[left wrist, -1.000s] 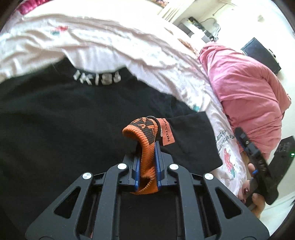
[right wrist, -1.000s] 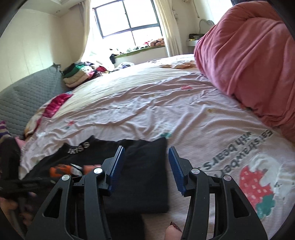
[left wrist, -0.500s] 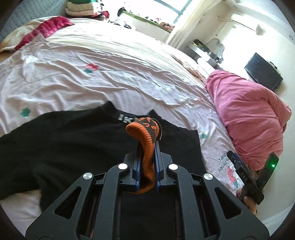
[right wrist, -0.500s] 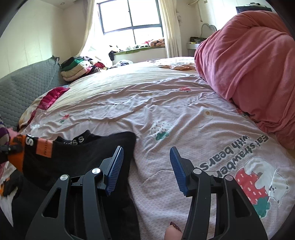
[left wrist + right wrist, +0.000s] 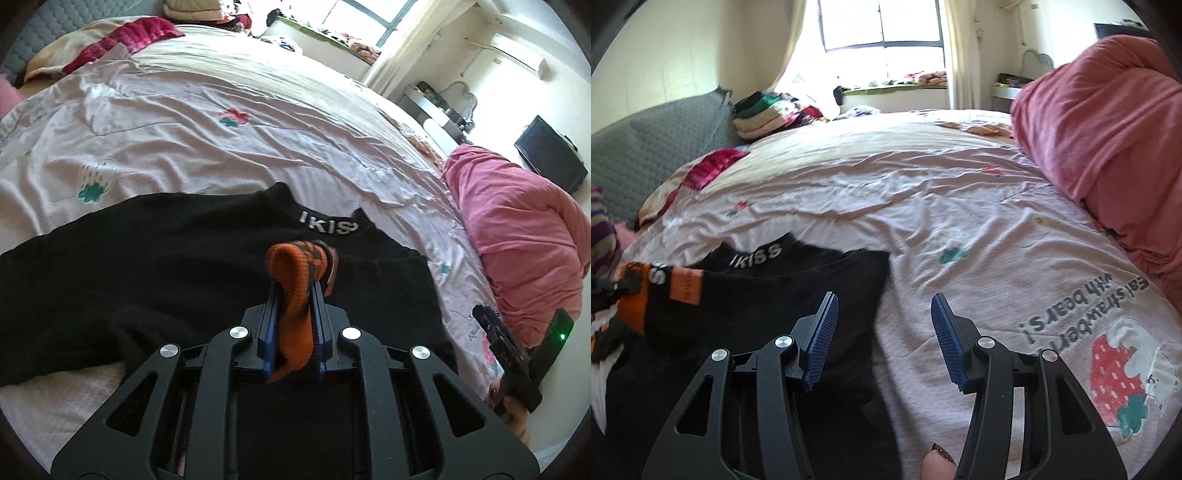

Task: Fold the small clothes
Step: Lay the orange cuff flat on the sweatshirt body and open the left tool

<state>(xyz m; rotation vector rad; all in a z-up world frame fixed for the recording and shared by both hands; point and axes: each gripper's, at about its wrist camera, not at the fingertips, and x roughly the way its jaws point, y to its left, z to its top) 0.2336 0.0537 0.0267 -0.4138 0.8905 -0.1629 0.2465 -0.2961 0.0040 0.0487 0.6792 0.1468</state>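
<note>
A black top (image 5: 166, 251) with a white-lettered collar (image 5: 328, 226) lies spread on the pink bed sheet (image 5: 221, 147). My left gripper (image 5: 293, 291) is shut on its orange-and-black knitted cuff (image 5: 295, 266), held up over the garment; the jaws are opening a little with the cuff still pinched between them. In the right wrist view the black top (image 5: 798, 280) lies at lower left, and the lifted cuff (image 5: 631, 291) with an orange label (image 5: 685, 286) is at the far left. My right gripper (image 5: 884, 314) hangs open over the top's right edge, holding nothing.
A bulky pink duvet (image 5: 1108, 110) fills the bed's right side. Folded clothes (image 5: 764, 114) are stacked by the grey quilted headboard (image 5: 646, 155), with a red cloth (image 5: 713, 166) near them. The sheet (image 5: 960, 206) beyond the top is bare. A fingertip (image 5: 934, 465) shows under the right gripper.
My left gripper has drawn back and risen with the cuff, so more of the bed shows. The right gripper has shifted right and rolled; the top's edge now lies nearer its left finger.
</note>
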